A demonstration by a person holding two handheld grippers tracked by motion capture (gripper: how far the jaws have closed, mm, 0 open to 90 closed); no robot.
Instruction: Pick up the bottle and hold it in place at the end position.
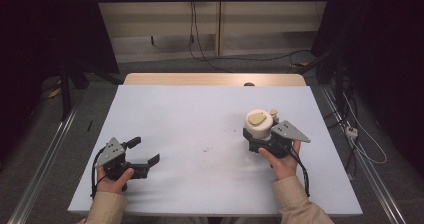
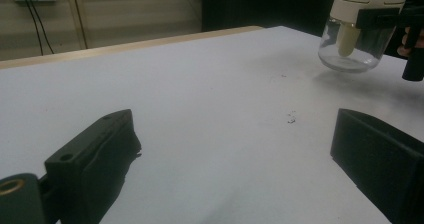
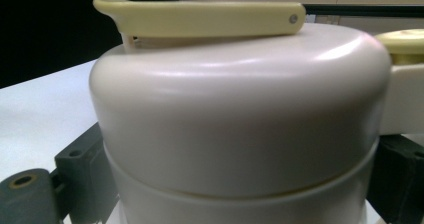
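A glass jar with a cream lid stands at the table's right side. A yellow flip tab lies flat on the lid, with a round yellow knob beside it. My right gripper is shut on the jar, its black jaws clamping the lid from both sides. Whether the jar rests on the table or hangs just above it, I cannot tell. My left gripper sits near the front left, open, with nothing between its jaws.
The white table top has a few dark specks near its middle and a wooden strip along the far edge. Cables run over the floor behind, and metal rails flank both sides.
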